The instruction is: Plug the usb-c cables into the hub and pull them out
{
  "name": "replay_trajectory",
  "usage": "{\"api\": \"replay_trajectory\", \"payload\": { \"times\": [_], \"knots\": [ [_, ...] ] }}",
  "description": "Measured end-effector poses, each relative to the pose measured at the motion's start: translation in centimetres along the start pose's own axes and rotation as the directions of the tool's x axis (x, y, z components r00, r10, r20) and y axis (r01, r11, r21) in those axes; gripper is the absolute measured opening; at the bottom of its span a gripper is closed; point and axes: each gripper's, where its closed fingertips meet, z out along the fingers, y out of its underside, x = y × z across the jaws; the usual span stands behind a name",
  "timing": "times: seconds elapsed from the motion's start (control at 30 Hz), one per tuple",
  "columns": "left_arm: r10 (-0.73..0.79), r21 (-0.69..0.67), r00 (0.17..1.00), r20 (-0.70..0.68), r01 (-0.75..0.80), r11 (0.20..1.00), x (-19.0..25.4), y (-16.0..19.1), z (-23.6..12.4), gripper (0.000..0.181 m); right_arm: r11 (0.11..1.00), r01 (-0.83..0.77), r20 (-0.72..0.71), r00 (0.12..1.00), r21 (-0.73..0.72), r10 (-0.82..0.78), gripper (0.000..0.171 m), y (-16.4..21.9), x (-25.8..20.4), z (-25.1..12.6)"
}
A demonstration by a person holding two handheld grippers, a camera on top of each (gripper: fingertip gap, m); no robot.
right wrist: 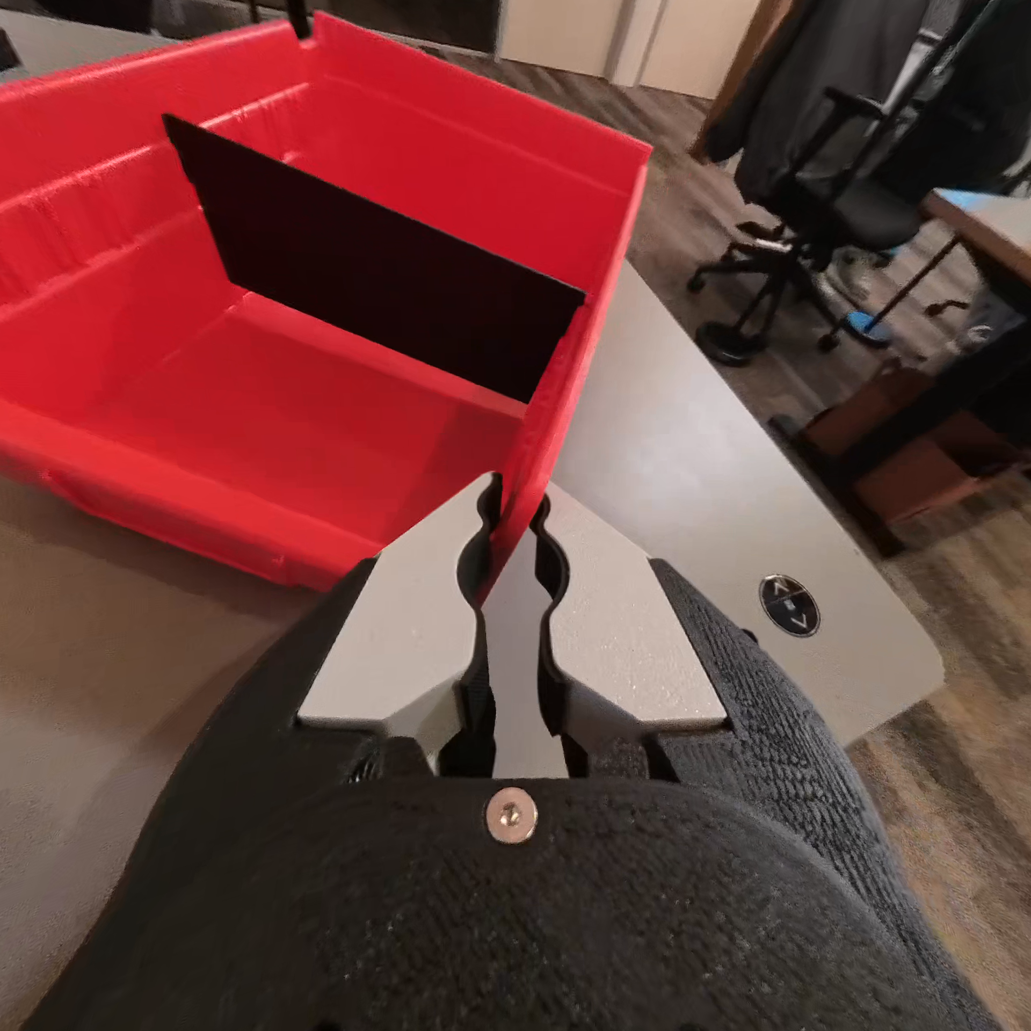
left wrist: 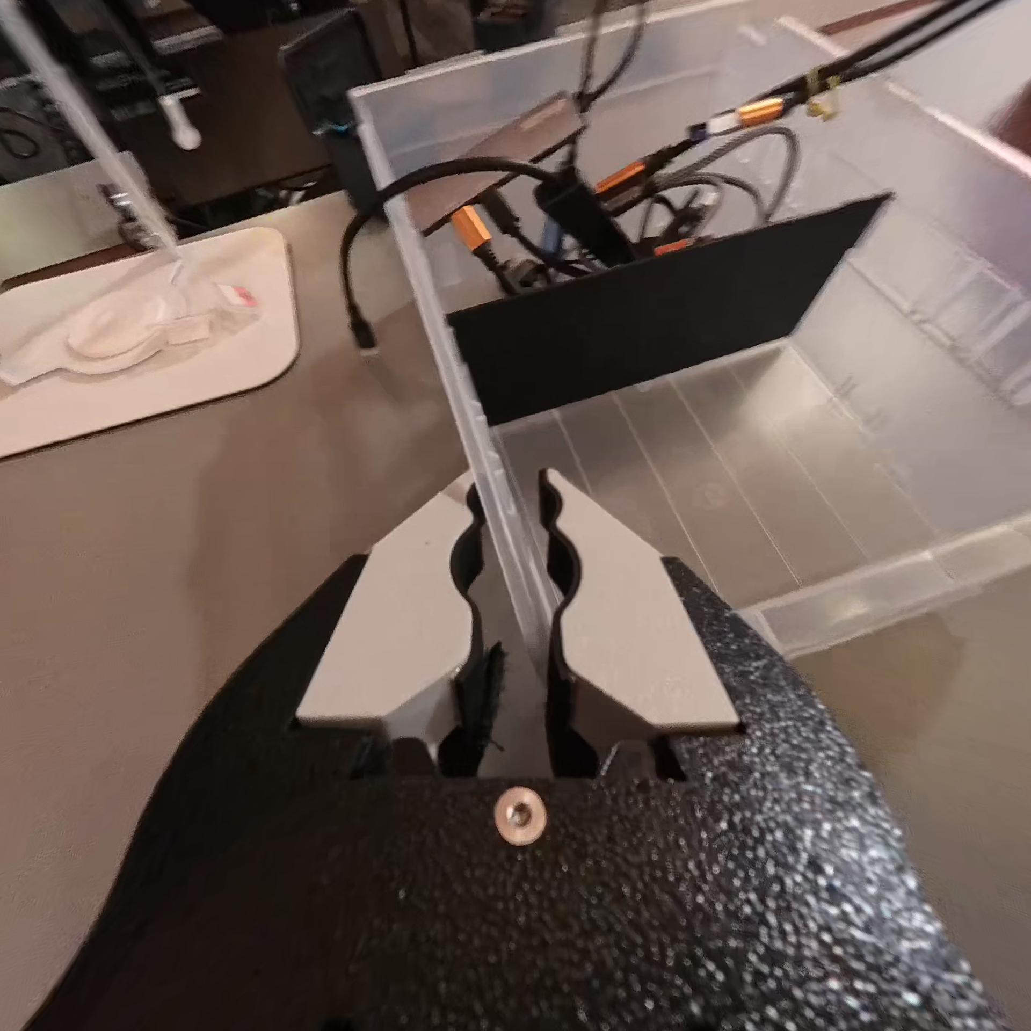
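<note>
In the left wrist view a clear plastic bin point(left wrist: 781, 446) holds a grey flat hub point(left wrist: 502, 162) and a tangle of cables behind a black divider point(left wrist: 641, 312). Some cables have orange-sleeved plugs point(left wrist: 471, 226). One black cable point(left wrist: 362, 268) hangs over the bin's left wall, and its plug lies on the table. My left gripper point(left wrist: 507, 485) is closed on that left wall, near the front corner. In the right wrist view my right gripper point(right wrist: 518, 491) is closed on the right wall of an empty red bin point(right wrist: 279, 390), at its front corner. The picture is blurred.
A white pad point(left wrist: 223, 357) with a wrapped white item lies on the table left of the clear bin. The red bin has a black divider point(right wrist: 379, 268). A round black button point(right wrist: 789, 605) sits near the table's right edge, with an office chair point(right wrist: 809, 223) beyond. One gripper's finger ends stand about 55 cm off the other's.
</note>
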Motion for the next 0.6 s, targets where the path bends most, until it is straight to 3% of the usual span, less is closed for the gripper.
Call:
{"api": "replay_trajectory", "payload": {
  "times": [0.03, 0.3, 0.43, 0.6],
  "knots": [
    [-0.022, -0.010, 0.999, 0.031, 0.022, 1.000, -0.9, 0.2, -0.2, 0.007, 1.000, 0.000, 0.025, 1.000, 0.003, 0.000, 0.007, 0.0, 0.0, 0.0],
    [-0.155, 0.004, 0.985, 0.080, 0.155, 0.988, -5.1, 2.9, -4.1, 0.003, 0.993, 0.116, 0.183, 0.977, -0.011, -0.112, 0.008, 0.4, 1.6, -0.1],
    [-0.180, 0.009, 0.973, 0.147, 0.180, 0.984, -7.3, 4.6, -6.6, 0.003, 0.884, 0.465, 0.214, 0.860, 0.049, -0.464, 0.014, 1.1, 3.3, -0.6],
    [-0.240, 0.021, 0.950, 0.201, 0.240, 0.970, -10.6, 6.8, -9.7, 0.002, 0.936, 0.349, 0.326, 0.880, 0.051, -0.346, 0.010, 1.7, 4.9, -1.1]
  ]
}}
